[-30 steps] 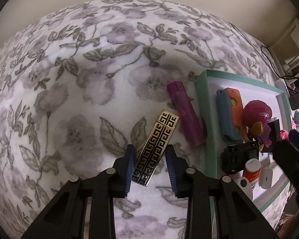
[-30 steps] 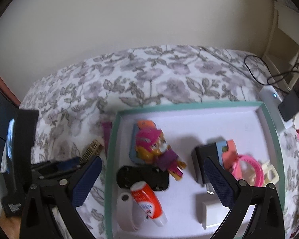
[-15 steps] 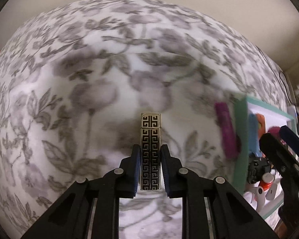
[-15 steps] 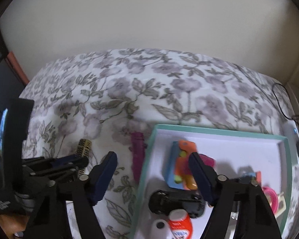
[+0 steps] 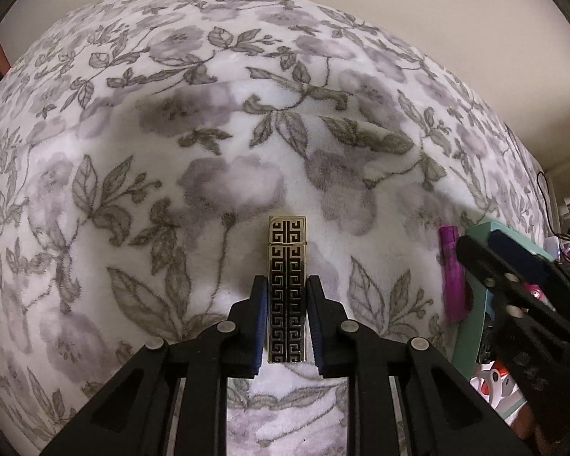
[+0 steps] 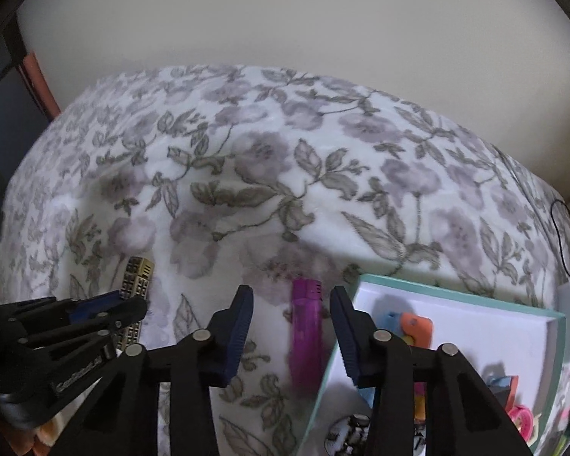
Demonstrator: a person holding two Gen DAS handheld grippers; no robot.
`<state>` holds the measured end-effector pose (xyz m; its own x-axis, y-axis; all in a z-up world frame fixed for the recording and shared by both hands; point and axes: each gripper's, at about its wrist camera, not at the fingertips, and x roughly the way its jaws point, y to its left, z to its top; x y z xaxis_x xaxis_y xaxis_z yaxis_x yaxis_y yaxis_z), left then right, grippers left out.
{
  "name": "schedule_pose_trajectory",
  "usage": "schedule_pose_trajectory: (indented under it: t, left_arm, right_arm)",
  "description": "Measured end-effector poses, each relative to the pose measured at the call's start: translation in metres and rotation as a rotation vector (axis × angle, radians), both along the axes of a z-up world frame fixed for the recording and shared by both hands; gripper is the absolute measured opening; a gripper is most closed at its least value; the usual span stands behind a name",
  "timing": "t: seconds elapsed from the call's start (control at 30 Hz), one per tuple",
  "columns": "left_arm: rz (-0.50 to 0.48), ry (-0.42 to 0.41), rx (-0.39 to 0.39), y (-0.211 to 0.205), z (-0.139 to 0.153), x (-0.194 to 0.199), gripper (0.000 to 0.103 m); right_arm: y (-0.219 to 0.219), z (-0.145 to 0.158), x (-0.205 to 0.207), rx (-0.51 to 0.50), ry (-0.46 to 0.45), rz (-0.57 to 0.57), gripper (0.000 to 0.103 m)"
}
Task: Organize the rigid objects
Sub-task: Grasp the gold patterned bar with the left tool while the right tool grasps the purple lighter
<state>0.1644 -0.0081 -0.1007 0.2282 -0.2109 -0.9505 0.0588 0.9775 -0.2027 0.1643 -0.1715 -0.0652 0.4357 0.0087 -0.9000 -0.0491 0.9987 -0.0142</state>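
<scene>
Lighters: two. My left gripper (image 5: 287, 296) clamps one gold lighter (image 5: 287, 288); my right gripper (image 6: 292, 311), jaws closing, straddles one purple lighter (image 6: 306, 326) beside tray (image 6: 452, 296).

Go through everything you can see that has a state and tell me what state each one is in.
Left tongs: shut on the gold patterned lighter.
Gold patterned lighter: lid closed, gripped at its sides.
Right tongs: open, just been closing, astride the purple lighter.
Purple lighter: lying on the blanket, ungripped.
Tray: holding several items.

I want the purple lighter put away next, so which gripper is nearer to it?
Right. The right gripper straddles the purple lighter, fingers not touching. The left gripper is off beside it, shut on the gold patterned lighter.
</scene>
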Motion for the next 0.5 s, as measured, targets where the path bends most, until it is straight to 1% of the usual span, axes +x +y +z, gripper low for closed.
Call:
schedule_pose_trajectory:
  t: [0.07,0.17,0.27,0.33,0.43,0.5]
  left_arm:
    - [0.007,0.002,-0.011,0.002,-0.001,0.002,0.021]
    - [0.013,0.005,-0.026,0.007,0.0,0.002,0.021]
    - [0.018,0.008,-0.038,0.011,0.0,0.001,0.021]
    - [0.021,0.009,-0.043,0.012,0.001,0.001,0.021]
    - [0.025,0.012,-0.052,0.014,0.0,0.002,0.021]
    - [0.029,0.013,-0.056,0.015,0.0,0.002,0.021]
  right_arm:
    - [0.005,-0.005,0.004,-0.02,0.015,0.009,0.041]
    - [0.01,-0.013,0.01,-0.077,0.033,0.009,0.041]
    - [0.011,-0.021,0.015,-0.092,0.059,0.004,0.041]
    - [0.011,-0.025,0.018,-0.105,0.073,-0.006,0.039]
    - [0.007,-0.031,0.018,-0.082,0.092,-0.025,0.035]
    - [0.004,-0.035,0.016,-0.044,0.107,-0.032,0.028]
